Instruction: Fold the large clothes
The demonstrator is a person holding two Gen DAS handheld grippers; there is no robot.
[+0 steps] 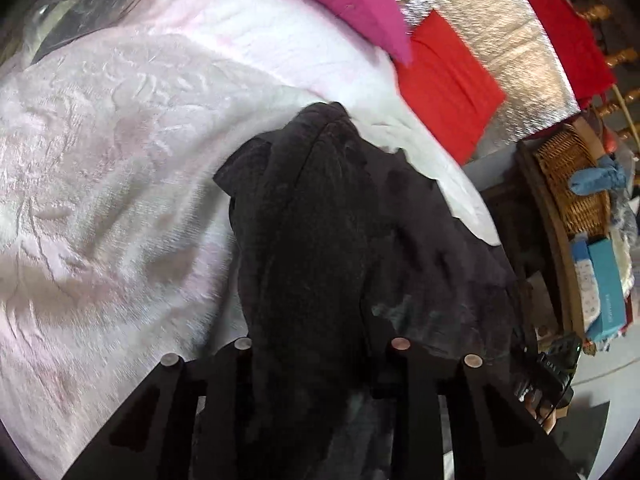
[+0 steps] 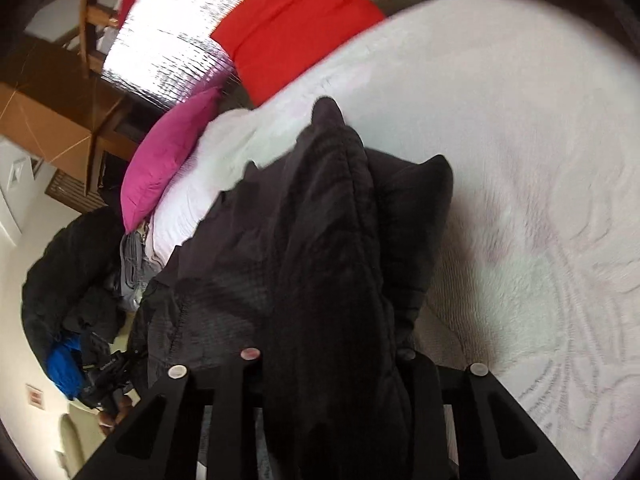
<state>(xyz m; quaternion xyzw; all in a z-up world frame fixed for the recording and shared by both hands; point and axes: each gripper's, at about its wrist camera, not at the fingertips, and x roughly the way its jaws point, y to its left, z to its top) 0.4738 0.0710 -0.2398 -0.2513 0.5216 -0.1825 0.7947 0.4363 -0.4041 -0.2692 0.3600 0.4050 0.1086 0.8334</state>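
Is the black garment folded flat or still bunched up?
Bunched, not folded: the black garment hangs crumpled between both grippers, left gripper and right gripper, above the white bedspread.

Your two wrist views are bright and evenly lit, but both smear with motion blur, worst along the red pillow (image 1: pixel 448 80) and the pale bedspread (image 2: pixel 540 160). The silver quilted panel (image 1: pixel 492 40) throws glare. The black garment (image 1: pixel 312 220) reads nearly featureless, its folds lost in shadow. Fisheye bending curves every edge, and black vignette fills the corners.
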